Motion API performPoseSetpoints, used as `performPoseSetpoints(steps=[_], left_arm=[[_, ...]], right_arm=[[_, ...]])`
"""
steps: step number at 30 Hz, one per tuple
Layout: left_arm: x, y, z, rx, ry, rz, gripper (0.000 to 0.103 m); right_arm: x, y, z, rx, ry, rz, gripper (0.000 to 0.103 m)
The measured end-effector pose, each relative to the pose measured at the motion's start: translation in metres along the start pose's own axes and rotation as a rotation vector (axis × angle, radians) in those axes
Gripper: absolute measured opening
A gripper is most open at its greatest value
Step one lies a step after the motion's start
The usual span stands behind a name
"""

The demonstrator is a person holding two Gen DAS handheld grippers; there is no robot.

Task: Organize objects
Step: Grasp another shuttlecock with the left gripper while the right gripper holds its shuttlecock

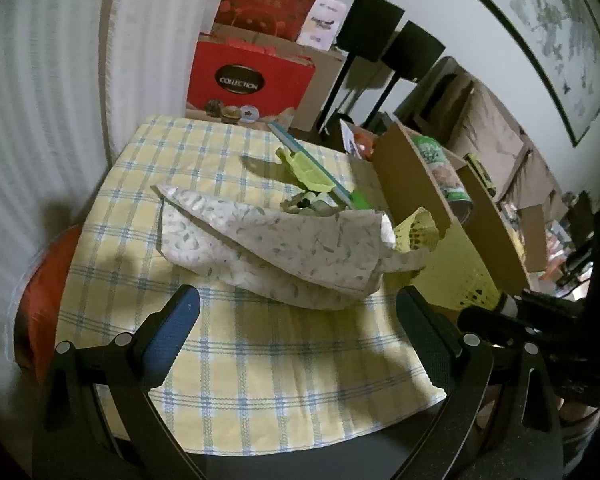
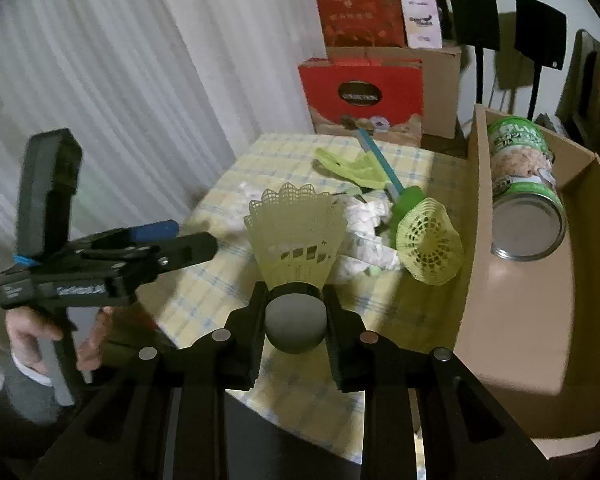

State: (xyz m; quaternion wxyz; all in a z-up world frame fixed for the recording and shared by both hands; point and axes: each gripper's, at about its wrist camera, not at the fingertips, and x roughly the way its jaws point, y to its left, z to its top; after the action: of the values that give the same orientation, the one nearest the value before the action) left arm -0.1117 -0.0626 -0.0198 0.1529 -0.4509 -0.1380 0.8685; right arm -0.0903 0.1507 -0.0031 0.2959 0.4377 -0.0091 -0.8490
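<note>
Shuttlecock (image 2: 296,248) cork pinched between right gripper (image 2: 295,320) fingers (skirt pointing outward)

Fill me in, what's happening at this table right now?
A person is tidying a checked-cloth table with two handheld grippers. The right gripper is shut on a yellow shuttlecock, gripping its cork end. The left gripper is open and empty, facing a leaf-print cloth. A second shuttlecock and a green-and-blue toy lie on the table. The cardboard box beside it holds a green can.
</note>
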Motion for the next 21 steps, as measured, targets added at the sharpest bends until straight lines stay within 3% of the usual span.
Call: performPoseSetpoints(steps=[6,12,21], left_arm=[[0.000,-0.003,0.000,-0.027,0.023,-0.130,0.098],[0.011,-0.003,-0.009,-0.085,0.100,-0.216,0.098],[0.024,-0.002,-0.012,-0.234,0.176,-0.381,0.098]], right_arm=[[-0.008,0.005,-0.002,-0.005,-0.011,0.011,0.026],[-0.001,0.010,-0.007,-0.017,-0.016,-0.015,0.026],[0.014,0.036,-0.014,-0.096,-0.047,-0.090,0.026]])
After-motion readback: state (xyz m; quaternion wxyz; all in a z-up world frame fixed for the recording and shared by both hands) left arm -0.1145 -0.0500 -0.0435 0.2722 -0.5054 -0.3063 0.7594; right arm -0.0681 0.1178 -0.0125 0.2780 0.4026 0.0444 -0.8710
